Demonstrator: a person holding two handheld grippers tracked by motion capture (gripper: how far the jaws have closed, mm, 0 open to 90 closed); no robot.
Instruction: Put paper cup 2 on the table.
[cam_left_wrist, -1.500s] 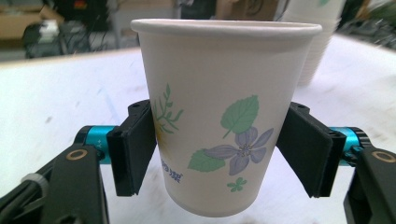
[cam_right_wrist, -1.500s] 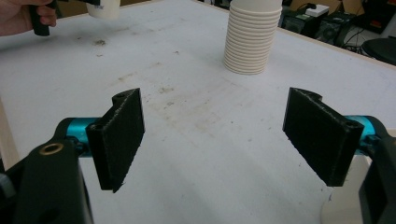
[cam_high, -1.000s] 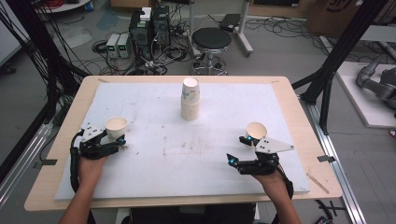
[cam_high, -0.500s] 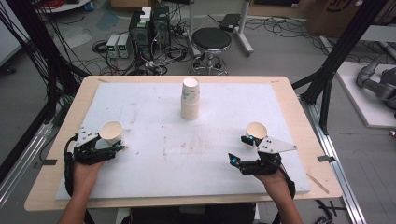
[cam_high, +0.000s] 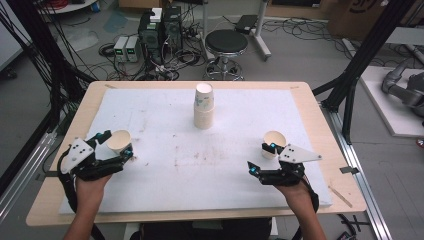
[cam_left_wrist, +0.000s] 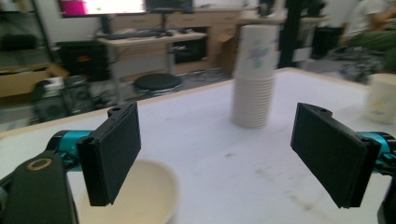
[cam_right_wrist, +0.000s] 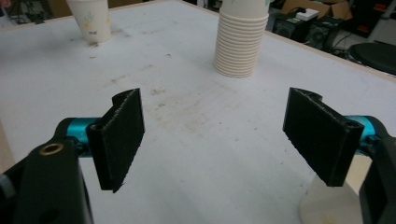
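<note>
While both tongs, left (cam_high: 116, 152) and right (cam_high: 261, 159), are gaping empty, either is risking toppling its nearby cup (cam_high: 119, 141) near the bench's (cam_high: 165, 220) front edge.

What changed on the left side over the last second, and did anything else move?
The left gripper has just been opening its jaws and let go of the left cup, which now stands free on the white mat; the gripper drew back and lifted. The right gripper, open by the right cup, and the cup stack stayed put.
</note>
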